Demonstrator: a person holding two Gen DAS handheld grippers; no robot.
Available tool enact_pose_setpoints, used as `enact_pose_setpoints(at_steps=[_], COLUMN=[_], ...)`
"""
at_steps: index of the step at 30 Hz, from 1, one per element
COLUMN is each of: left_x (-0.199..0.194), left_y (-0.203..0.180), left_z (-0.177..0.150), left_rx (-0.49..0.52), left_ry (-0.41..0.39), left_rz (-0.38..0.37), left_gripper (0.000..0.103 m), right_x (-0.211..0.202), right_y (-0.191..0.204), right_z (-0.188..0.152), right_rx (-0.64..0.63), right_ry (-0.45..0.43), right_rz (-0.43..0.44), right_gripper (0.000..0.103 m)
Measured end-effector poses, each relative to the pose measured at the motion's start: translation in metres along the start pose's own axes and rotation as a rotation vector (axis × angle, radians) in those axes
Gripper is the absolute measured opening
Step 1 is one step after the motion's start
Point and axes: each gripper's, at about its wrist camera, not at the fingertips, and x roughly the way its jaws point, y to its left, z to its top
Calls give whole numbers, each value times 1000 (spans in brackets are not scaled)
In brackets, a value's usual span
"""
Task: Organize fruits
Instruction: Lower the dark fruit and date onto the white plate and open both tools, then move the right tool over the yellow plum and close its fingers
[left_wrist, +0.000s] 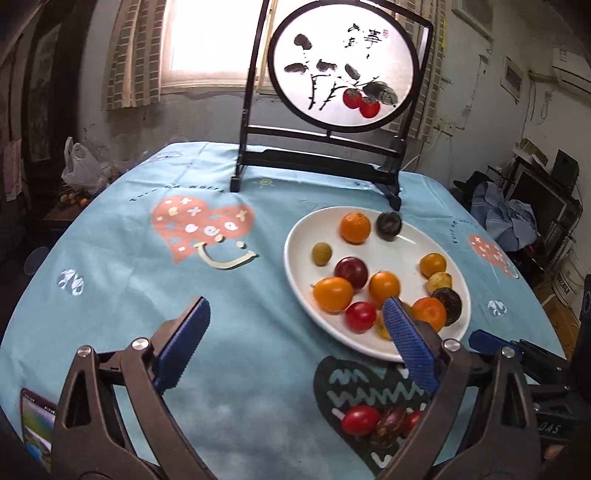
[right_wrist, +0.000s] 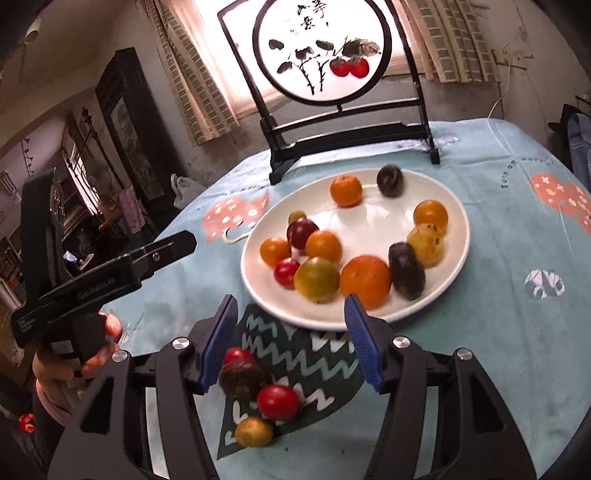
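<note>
Twelve or so fruits sit in your white plate (right_wrist: 448, 273): oranges, tomatoes, dark plums, a spotty yellow one. Four more lie loose on the tablecloth (right_wrist: 480, 369) just in front, including a red tomato (right_wrist: 277, 401). Your left gripper (left_wrist: 295, 341) and right gripper (right_wrist: 291, 341) are both spread open, holding nothing.

The left hand-held gripper (left_wrist: 297, 325), jaws spread wide and empty, hovers over the bench (left_wrist: 129, 295), its right finger (left_wrist: 410, 343) overlapping the near rim of the white plate (left_wrist: 295, 266) of fruits (left_wrist: 354, 227) ahead-right
</note>
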Motion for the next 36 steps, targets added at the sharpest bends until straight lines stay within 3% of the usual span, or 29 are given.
enact_pose_setpoints(at_steps=[5,13,18,27,36], left_x=[1,-1,3,4,4], left_y=[16,17,17,15,15], left_z=[-15,-19,-19,-21,-22], left_rx=[-13,-1,-1,13,17], left_ry=[67,86,107,115,119], left_rz=[32,64,81,97,99], left_gripper=[96,98,98,98,98], right_x=[2,-5,-4,2,13], right_y=[6,18,28,40,46], right_z=[-13,-30,-46,-63,-71], right_rx=[-1,-68,-129,-174,-207], right_ry=[64,71,145,210,251], right_rz=[-8,-78,-23,-8,-19], right_gripper=[61,61,61,61,45])
